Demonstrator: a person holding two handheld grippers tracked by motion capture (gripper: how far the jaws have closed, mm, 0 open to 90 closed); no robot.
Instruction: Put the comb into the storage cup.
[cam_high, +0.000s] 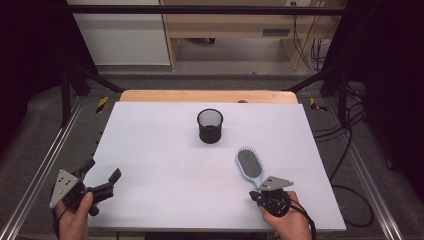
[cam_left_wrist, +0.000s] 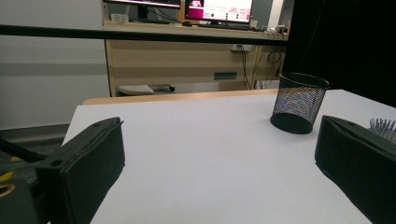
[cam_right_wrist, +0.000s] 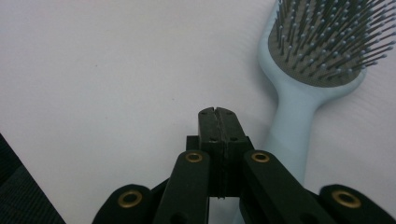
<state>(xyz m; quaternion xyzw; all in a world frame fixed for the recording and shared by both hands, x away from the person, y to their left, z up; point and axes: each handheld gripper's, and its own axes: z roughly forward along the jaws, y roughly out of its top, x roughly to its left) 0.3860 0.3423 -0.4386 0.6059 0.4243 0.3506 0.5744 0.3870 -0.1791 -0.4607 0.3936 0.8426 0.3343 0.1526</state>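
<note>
A light-blue hairbrush (cam_high: 249, 165) lies bristles up on the white table (cam_high: 160, 150), right of the middle, with its handle toward the near edge. Close beside that handle, on its left, my right gripper (cam_high: 256, 194) rests low over the table. In the right gripper view its jaws (cam_right_wrist: 218, 113) are pressed together with nothing between them, and the hairbrush (cam_right_wrist: 299, 88) lies just to their right. A black mesh cup (cam_high: 210, 126) stands upright at the table's far middle. My left gripper (cam_high: 103, 171) hovers at the near left corner, open and empty, facing the mesh cup (cam_left_wrist: 299, 102).
Metal frame rails run along both sides of the table, and cables (cam_high: 345, 150) trail on the floor at the right. A wooden desk (cam_high: 230, 25) stands beyond the far edge, with monitors (cam_left_wrist: 217, 9) on it.
</note>
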